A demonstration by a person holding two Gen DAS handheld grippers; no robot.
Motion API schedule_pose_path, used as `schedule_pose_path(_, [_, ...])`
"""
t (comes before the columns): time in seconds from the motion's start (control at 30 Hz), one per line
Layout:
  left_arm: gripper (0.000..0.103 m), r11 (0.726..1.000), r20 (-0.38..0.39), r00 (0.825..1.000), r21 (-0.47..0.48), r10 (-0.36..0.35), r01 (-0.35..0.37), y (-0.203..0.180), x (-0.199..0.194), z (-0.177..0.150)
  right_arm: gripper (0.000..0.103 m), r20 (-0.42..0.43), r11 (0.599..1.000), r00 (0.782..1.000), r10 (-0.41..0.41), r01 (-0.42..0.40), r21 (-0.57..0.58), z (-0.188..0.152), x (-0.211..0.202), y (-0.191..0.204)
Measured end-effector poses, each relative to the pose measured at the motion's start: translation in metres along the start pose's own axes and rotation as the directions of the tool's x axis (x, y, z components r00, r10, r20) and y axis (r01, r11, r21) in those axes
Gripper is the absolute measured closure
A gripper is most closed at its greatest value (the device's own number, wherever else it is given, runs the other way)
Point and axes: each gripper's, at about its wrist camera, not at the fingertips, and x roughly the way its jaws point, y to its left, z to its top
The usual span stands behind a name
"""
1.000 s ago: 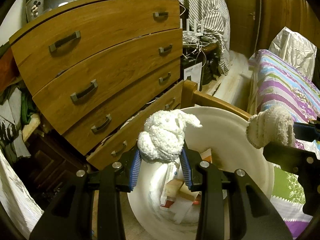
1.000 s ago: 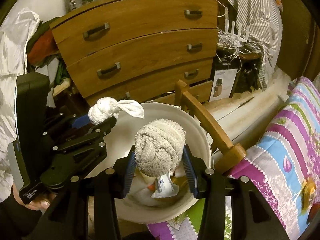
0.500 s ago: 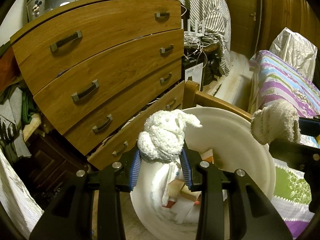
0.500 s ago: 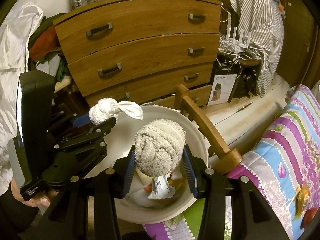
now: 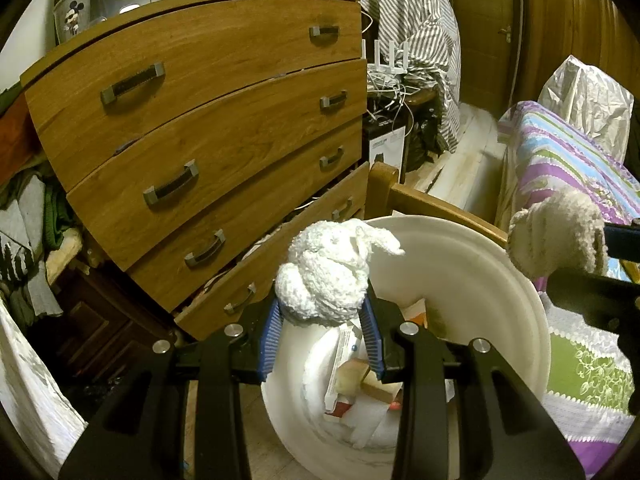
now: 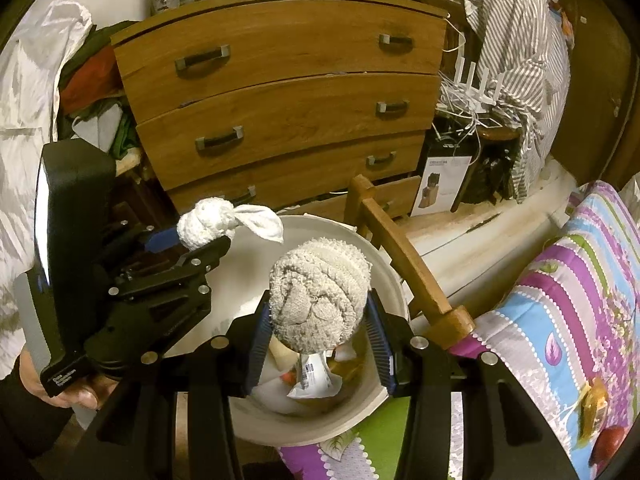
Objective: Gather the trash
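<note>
A white bin (image 5: pixel 516 328) (image 6: pixel 384 272) stands on the floor between the dresser and the bed, with paper scraps and wrappers (image 5: pixel 360 392) (image 6: pixel 316 376) inside. My left gripper (image 5: pixel 324 328) (image 6: pixel 188 240) is shut on a white balled-up sock (image 5: pixel 328 276) (image 6: pixel 208 226) held over the bin's near rim. My right gripper (image 6: pixel 318 340) is shut on a beige balled-up sock (image 6: pixel 318 304) (image 5: pixel 556 236), also above the bin's mouth. A hand (image 6: pixel 60 392) holds the left gripper's handle at the lower left of the right wrist view.
A wooden dresser (image 5: pixel 192 128) (image 6: pixel 288 100) stands just behind the bin, its lowest drawer ajar. A wooden bed post and rail (image 6: pixel 400 256) (image 5: pixel 424 204) touches the bin's right side. A striped bedspread (image 6: pixel 560 300) lies right. Clothes pile (image 5: pixel 28 220) lies left.
Both grippers hold their socks over the bin almost in place; the right one has shifted slightly, so the beige sock sits a little further right in the left wrist view.
</note>
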Motion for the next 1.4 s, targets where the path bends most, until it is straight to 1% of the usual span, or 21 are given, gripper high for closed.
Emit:
schedule_pose_path(0.3, [0.069, 1.0, 0.004, 1.0, -0.005, -0.002, 0.003, 0.001, 0.0, 0.003, 0.056, 0.003, 1.0, 1.0, 0.005, -0.005, -0.022, 0.004, -0.002, 0.004])
schedule_pose_path(0.37, [0.069, 1.0, 0.004, 1.0, -0.004, -0.002, 0.002, 0.001, 0.001, 0.003, 0.044, -0.004, 0.999, 1.0, 0.006, -0.006, -0.036, 0.003, 0.0, 0.005])
schedule_pose_path(0.4, [0.067, 1.0, 0.003, 1.0, -0.004, -0.003, 0.003, 0.001, 0.001, 0.003, 0.041, -0.004, 0.999, 1.0, -0.005, 0.005, -0.042, 0.002, 0.002, 0.006])
schedule_pose_path(0.43, [0.066, 1.0, -0.001, 1.0, 0.001, -0.009, 0.009, 0.0, 0.001, 0.002, 0.035, -0.002, 0.999, 1.0, -0.011, 0.011, -0.045, 0.001, 0.002, 0.006])
schedule_pose_path(0.47, [0.058, 1.0, -0.011, 1.0, 0.007, -0.012, 0.012, 0.0, 0.003, 0.002, 0.033, 0.0, 0.999, 1.0, -0.015, 0.015, -0.045, 0.001, 0.002, 0.006])
schedule_pose_path(0.5, [0.036, 1.0, -0.021, 1.0, 0.015, -0.006, 0.007, -0.001, 0.003, 0.001, 0.033, 0.001, 0.999, 1.0, -0.017, 0.017, -0.044, 0.0, 0.002, 0.005])
schedule_pose_path(0.53, [0.021, 1.0, -0.016, 1.0, 0.015, -0.003, 0.003, -0.001, 0.003, 0.0, 0.033, 0.001, 0.999, 1.0, -0.017, 0.017, -0.041, -0.001, 0.002, 0.003])
schedule_pose_path(0.6, [0.021, 1.0, 0.009, 1.0, 0.019, 0.01, -0.01, -0.002, 0.0, -0.002, 0.033, 0.004, 0.999, 1.0, -0.019, 0.019, -0.032, -0.001, 0.002, -0.001])
schedule_pose_path(0.67, [0.021, 1.0, 0.009, 1.0, 0.025, 0.003, -0.004, -0.004, -0.001, -0.001, 0.033, 0.006, 1.0, 1.0, -0.02, 0.02, -0.02, -0.003, 0.002, -0.004])
schedule_pose_path(1.0, [0.021, 0.999, 0.008, 1.0, 0.028, 0.015, -0.015, -0.006, -0.002, -0.003, 0.033, 0.038, 0.999, 0.998, -0.043, 0.042, 0.022, -0.013, -0.003, -0.009])
schedule_pose_path(1.17, [0.021, 1.0, 0.007, 1.0, 0.018, 0.014, -0.014, -0.005, -0.004, -0.005, 0.033, 0.084, 0.997, 0.994, -0.071, 0.068, 0.041, -0.016, -0.016, -0.011])
schedule_pose_path(1.2, [0.021, 1.0, 0.009, 1.0, 0.015, 0.013, -0.013, -0.005, -0.006, -0.006, 0.033, 0.099, 0.996, 0.992, -0.081, 0.078, 0.043, -0.016, -0.019, -0.011])
schedule_pose_path(1.23, [0.02, 1.0, 0.012, 1.0, 0.011, 0.012, -0.012, -0.005, -0.007, -0.006, 0.033, 0.131, 0.994, 0.986, -0.101, 0.095, 0.048, -0.019, -0.026, -0.011])
schedule_pose_path(1.3, [0.017, 1.0, 0.017, 1.0, 0.006, 0.014, -0.014, -0.006, -0.01, -0.008, 0.029, 0.168, 0.991, 0.978, -0.126, 0.117, 0.061, -0.022, -0.036, -0.012])
schedule_pose_path(1.37, [0.016, 1.0, 0.028, 0.999, 0.0, 0.018, -0.018, -0.008, -0.014, -0.01, 0.019, 0.224, 0.985, 0.961, -0.161, 0.143, 0.095, -0.029, -0.048, -0.014])
schedule_pose_path(1.4, [0.016, 1.0, 0.033, 0.999, -0.002, 0.019, -0.019, -0.008, -0.015, -0.011, 0.017, 0.243, 0.983, 0.955, -0.172, 0.149, 0.109, -0.032, -0.053, -0.015])
